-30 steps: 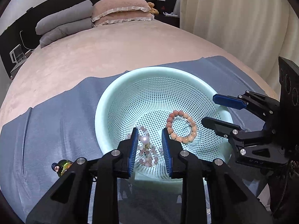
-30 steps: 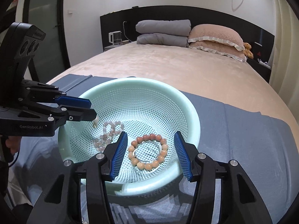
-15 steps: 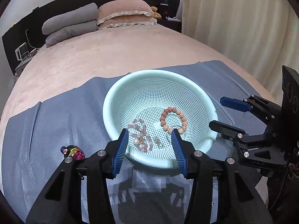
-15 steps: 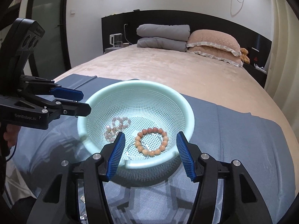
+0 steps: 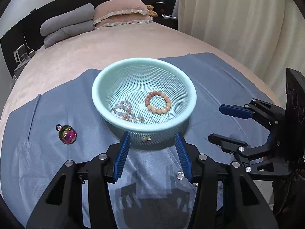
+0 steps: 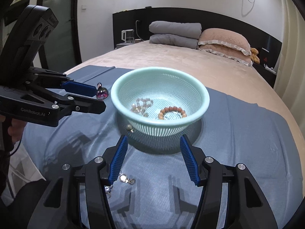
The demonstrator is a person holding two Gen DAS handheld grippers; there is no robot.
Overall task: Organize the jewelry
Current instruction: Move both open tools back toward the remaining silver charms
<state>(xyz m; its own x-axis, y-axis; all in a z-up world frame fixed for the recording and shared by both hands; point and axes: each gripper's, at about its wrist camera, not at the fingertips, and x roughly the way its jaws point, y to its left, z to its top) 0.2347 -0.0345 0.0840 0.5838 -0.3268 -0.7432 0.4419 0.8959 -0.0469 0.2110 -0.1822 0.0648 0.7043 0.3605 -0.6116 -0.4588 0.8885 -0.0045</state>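
A mint green mesh basket (image 5: 192,99) (image 6: 206,99) stands on a blue cloth. Inside lie an orange bead bracelet (image 5: 157,105) (image 6: 172,111) and a pale pink bead bracelet (image 5: 124,110) (image 6: 142,105). An iridescent round pendant (image 5: 67,134) (image 6: 102,93) lies left of the basket. A pearl earring (image 5: 145,138) (image 6: 130,127) lies at the basket's near foot. A small crystal piece (image 5: 180,175) (image 6: 125,179) lies nearer me. My left gripper (image 5: 153,156) (image 6: 100,99) is open and empty, short of the basket. My right gripper (image 6: 152,162) (image 5: 221,123) is open and empty too.
The blue cloth (image 5: 228,80) (image 6: 247,133) covers the foot of a beige bed (image 5: 114,45). Grey and pink pillows (image 6: 190,36) lie at the dark headboard. A curtain (image 5: 238,19) hangs at the right. More small jewellery (image 6: 109,189) lies under the right gripper's left finger.
Both grippers have drawn back from the basket and risen. The left gripper opened wider, leaving the pale pink bracelet inside. The pearl earring and crystal piece have come into view.
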